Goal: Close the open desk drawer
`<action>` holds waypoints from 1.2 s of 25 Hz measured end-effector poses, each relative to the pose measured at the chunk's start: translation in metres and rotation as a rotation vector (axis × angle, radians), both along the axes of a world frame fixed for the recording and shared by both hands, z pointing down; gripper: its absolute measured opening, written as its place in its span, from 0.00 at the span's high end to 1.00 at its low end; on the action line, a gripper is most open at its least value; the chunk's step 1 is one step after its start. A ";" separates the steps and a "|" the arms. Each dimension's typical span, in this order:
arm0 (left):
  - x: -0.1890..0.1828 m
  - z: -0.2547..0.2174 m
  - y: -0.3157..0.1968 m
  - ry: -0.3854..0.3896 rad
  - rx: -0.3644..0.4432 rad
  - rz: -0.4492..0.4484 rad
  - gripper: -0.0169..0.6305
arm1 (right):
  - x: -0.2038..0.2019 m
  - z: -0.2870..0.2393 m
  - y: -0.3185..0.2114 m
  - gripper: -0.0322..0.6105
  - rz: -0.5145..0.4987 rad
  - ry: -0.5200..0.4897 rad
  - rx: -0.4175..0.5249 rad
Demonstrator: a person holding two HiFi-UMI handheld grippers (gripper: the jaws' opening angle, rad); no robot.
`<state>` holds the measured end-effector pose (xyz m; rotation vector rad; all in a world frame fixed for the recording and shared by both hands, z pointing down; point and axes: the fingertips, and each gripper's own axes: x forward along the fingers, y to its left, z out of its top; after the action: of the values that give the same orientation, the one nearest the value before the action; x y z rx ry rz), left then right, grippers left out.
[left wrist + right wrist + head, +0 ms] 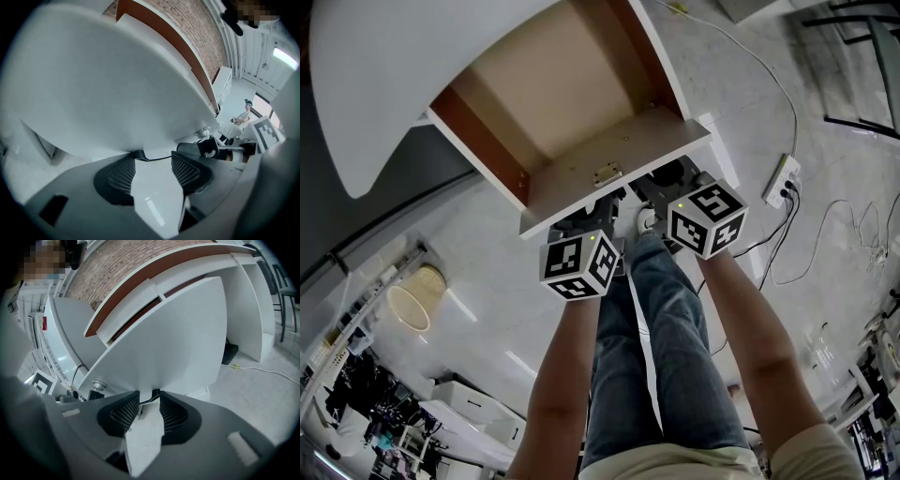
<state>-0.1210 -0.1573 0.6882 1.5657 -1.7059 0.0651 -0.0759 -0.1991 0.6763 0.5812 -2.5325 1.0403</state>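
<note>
Left gripper view. Looks along the left gripper (152,169): has the jaws wide apart and clamps nothing, with only pale floor (154,199) between the mesh pads (187,171). Meets, just past the tips, the lower edge of the open white desk drawer with red-brown side boards (108,84), seen here from the front and filling most of the view.

Right gripper view. Looks along the right gripper (149,412): has the jaws parted too, but more narrowly, again with nothing pressed between the pads. Sits likewise at the bottom edge of the front panel (178,333).

Head view. Shows the drawer pulled far out from under the curved white bench (384,103), empty, with a pale wood-colour bottom and a small metal lock plate (607,173) inside the front panel. Places both grippers side by side just under that panel.

To close well, probably best to set both pairs of tips flat on the panel's face, not under its edge, and push level and together, so as not to twist the drawer. Better to slow near the end and avoid a slam.
</note>
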 end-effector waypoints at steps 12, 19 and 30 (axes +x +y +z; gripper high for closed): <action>-0.001 -0.016 -0.001 0.010 0.019 -0.014 0.60 | -0.002 -0.017 -0.002 0.74 0.004 -0.011 0.023; -0.001 -0.030 0.000 0.012 0.036 -0.023 0.60 | -0.002 -0.032 -0.002 0.74 0.012 -0.025 0.039; -0.003 -0.051 -0.003 -0.015 0.063 -0.021 0.61 | -0.005 -0.055 -0.006 0.73 0.017 -0.060 0.056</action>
<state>-0.1244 -0.1598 0.6376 1.5967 -1.7504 0.0130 -0.0809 -0.2056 0.6216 0.5959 -2.6206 1.0096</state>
